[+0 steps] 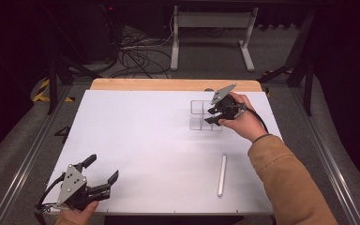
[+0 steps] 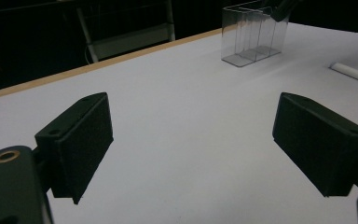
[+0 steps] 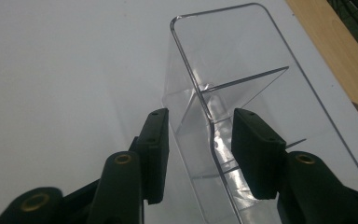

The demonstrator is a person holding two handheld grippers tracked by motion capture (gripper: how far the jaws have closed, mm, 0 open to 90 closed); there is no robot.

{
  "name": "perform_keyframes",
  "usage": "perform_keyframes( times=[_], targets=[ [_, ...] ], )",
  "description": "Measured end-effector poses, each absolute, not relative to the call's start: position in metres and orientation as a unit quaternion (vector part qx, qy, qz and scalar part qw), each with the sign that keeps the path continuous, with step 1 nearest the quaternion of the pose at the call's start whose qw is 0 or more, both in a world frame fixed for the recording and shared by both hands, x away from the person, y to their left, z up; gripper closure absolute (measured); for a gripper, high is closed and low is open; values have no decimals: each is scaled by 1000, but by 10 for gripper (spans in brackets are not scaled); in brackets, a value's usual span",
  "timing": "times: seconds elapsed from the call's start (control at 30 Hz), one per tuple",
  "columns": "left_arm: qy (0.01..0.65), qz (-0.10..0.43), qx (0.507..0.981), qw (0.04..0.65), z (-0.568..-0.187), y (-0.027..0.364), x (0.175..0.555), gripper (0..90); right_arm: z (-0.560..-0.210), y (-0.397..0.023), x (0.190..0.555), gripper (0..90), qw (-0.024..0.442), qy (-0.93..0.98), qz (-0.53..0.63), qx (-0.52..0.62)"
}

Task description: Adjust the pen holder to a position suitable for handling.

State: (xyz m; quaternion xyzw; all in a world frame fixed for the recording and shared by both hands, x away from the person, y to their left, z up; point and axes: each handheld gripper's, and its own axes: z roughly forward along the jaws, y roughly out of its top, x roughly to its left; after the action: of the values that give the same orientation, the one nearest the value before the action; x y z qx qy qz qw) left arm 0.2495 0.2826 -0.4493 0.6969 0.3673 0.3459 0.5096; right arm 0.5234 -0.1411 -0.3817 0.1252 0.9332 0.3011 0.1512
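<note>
Nearest, the left gripper [image 1: 104,169] is sitting at the table's [image 1: 145,140] front left corner, its jaws spread wide over bare white surface. Further in, a white tube [image 1: 222,175] is lying right of centre. Beyond it, the right gripper [image 3: 200,135] is straddling one wall of the clear divided box [image 3: 242,79], one jaw inside, one outside, not visibly pressing it.

Dark room; grey floor [image 1: 23,140], tangled cables [image 1: 138,54], white table frame [image 1: 211,21], hazard tape [image 1: 42,89] at left.
</note>
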Motion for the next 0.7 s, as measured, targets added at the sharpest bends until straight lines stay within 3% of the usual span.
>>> perform_keyframes(
  times=[0.7],
  targets=[
    [368, 347, 698, 507, -450, 283, 250, 129, -403, -127, 536, 614, 139, 943, 274, 130]
  ],
)
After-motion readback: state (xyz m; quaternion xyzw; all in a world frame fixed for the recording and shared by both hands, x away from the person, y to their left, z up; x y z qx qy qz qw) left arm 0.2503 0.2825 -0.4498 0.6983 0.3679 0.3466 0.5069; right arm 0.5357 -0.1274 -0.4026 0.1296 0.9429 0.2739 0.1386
